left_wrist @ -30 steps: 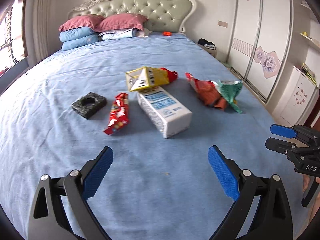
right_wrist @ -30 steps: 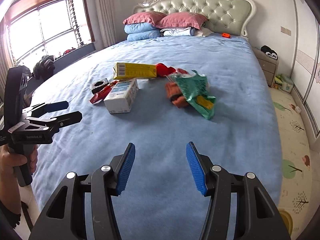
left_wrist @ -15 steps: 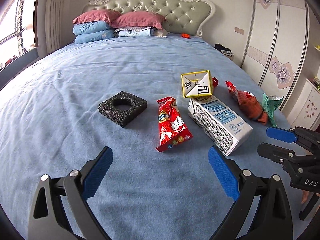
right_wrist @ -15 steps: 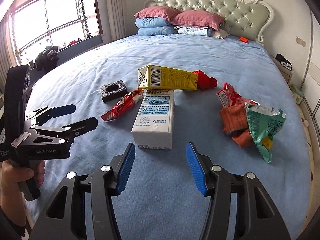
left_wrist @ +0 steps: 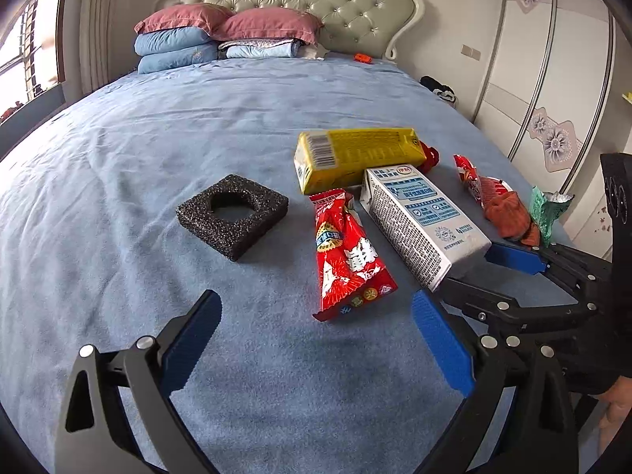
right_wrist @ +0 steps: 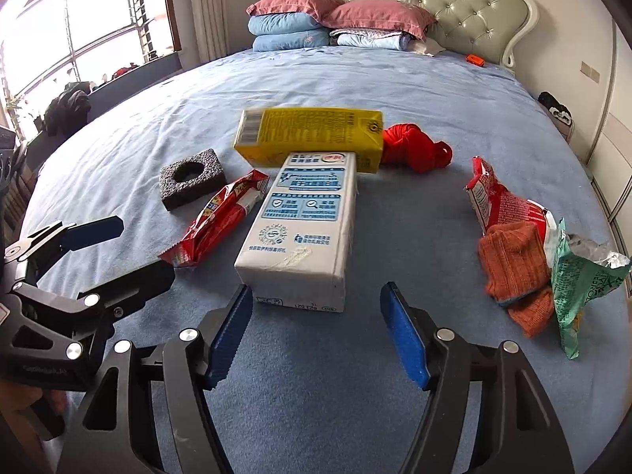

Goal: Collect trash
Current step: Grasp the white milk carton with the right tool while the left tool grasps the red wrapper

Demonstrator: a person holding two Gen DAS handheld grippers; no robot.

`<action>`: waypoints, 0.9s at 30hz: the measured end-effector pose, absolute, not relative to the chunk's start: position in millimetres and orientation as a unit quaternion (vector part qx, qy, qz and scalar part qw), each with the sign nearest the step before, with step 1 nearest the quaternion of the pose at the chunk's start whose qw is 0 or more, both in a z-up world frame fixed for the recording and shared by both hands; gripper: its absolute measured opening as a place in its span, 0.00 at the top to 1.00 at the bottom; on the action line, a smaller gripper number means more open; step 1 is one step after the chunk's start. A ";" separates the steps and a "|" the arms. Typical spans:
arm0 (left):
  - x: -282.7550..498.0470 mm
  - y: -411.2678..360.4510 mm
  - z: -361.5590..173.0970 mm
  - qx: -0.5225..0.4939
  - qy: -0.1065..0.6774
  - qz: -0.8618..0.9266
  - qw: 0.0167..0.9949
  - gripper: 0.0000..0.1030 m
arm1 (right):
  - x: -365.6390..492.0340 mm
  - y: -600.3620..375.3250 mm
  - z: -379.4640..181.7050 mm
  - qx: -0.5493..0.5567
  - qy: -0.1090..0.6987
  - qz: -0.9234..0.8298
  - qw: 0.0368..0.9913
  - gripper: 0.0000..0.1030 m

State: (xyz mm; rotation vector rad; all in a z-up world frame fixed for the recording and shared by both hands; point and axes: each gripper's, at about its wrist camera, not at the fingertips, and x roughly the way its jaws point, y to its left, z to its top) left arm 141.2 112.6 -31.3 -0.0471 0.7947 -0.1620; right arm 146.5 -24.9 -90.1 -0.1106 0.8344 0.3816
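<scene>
On the blue bed, a white-and-blue carton (right_wrist: pixel 304 229) lies lengthwise, its near end right at the tips of my right gripper (right_wrist: pixel 316 296). That gripper's jaws are opening and its pads do not touch the carton. Behind the carton lies a yellow carton (right_wrist: pixel 312 134). A red snack wrapper (left_wrist: pixel 347 260) lies just ahead of my left gripper (left_wrist: pixel 316 304), which is open and empty. Left of the wrapper sits a black foam square (left_wrist: pixel 233 215). A second red wrapper (right_wrist: pixel 501 201) and a green wrapper (right_wrist: pixel 580 276) lie at the right.
An orange cloth (right_wrist: pixel 517 268) lies between the right-hand wrappers, and a red cloth bundle (right_wrist: pixel 414 148) sits behind the yellow carton. Pillows (left_wrist: pixel 221 35) are stacked at the headboard. A wardrobe (left_wrist: pixel 553 79) stands to the right of the bed and a window (right_wrist: pixel 79 31) to the left.
Both grippers have moved in toward the pile of trash. The right gripper's jaws stand wider than before, and the white carton's end now lies at their tips.
</scene>
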 end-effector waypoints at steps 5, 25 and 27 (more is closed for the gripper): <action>149.4 116.9 -32.6 -0.043 0.391 -0.072 0.917 0.06 | 155.3 -27.9 -89.6 -0.041 0.400 0.174 0.899 0.32; 157.2 125.4 -28.2 -0.085 0.398 -0.083 0.910 0.05 | 172.0 -25.9 -89.3 -0.023 0.404 0.173 0.898 0.48; 158.5 120.2 -29.5 -0.080 0.401 -0.084 0.909 0.05 | 172.7 -35.4 -88.1 -0.014 0.407 0.175 0.897 0.48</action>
